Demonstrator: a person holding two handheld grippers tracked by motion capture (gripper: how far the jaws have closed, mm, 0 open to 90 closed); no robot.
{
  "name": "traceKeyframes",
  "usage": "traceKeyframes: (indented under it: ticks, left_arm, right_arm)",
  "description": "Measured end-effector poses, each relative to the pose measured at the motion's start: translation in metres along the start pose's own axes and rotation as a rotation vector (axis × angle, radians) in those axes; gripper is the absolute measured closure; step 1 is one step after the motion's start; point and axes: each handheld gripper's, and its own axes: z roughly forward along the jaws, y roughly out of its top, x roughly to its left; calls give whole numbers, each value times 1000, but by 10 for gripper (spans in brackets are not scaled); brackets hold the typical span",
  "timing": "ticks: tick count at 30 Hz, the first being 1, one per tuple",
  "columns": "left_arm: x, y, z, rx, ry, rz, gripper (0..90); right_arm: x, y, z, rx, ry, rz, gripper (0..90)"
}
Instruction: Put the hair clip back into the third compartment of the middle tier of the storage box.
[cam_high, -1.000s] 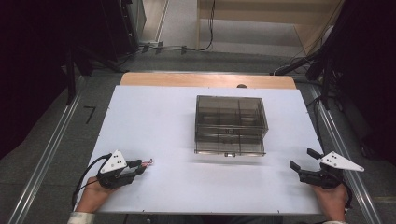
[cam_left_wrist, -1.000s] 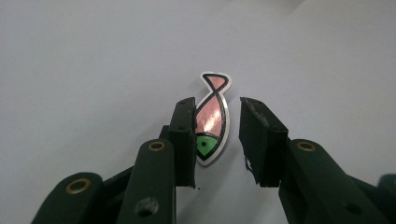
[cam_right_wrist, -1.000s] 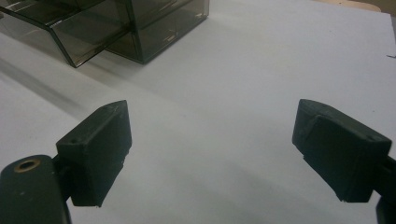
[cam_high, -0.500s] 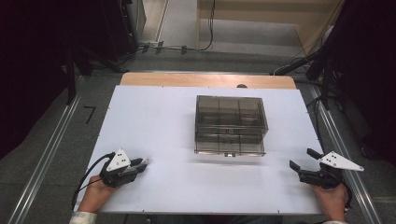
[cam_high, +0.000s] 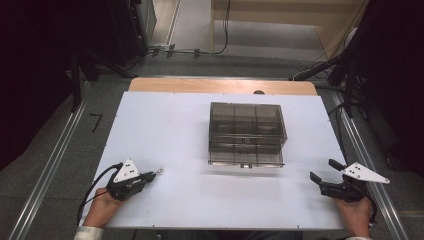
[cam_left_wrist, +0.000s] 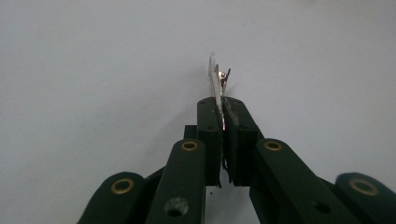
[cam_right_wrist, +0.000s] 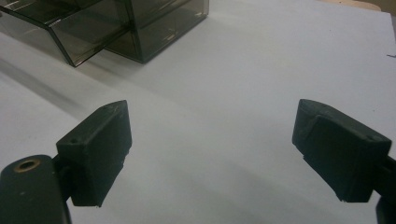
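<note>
The left gripper (cam_left_wrist: 223, 109) is clenched on a small metal clip (cam_left_wrist: 217, 80) at lower left, gripped thinly, so it could twist free; the right gripper (cam_right_wrist: 212, 154) gapes empty; the smoky drawer box (cam_high: 246, 134) sits centre.

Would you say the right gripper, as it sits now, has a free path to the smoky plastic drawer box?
Probably yes: the right gripper is open and holds nothing, and bare white table lies between it and the drawer box.

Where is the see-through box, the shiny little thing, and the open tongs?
See-through box (cam_high: 247, 131), high view, on its lid.
Shiny little thing (cam_left_wrist: 218, 81), left gripper view, on the metal tip poking out of the shut left tongs.
Right tongs (cam_right_wrist: 212, 156), right gripper view, midway between the open tips.
</note>
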Motion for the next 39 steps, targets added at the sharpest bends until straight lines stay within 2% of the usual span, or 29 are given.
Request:
traceKeyframes:
  ticks: [11,18,21,25,30,39]
  left_arm:
    - [-1,-1,-5,-45,7,7,868]
    - [-4,0,-8,-116,-21,-17,868]
    - [-6,2,-10,-162,-39,-34,867]
    - [-7,3,-10,-175,-43,-36,867]
    - [-12,10,-11,-196,-41,-15,867]
    - [-18,22,-7,-206,-49,6,866]
  right_arm:
    - [0,0,0,0,1,1,105]
    - [1,0,0,2,-1,1,105]
    - [0,0,0,1,-1,0,105]
    - [0,0,0,2,-2,1,105]
    - [0,0,0,3,-2,0,106]
    - [0,0,0,2,2,-1,106]
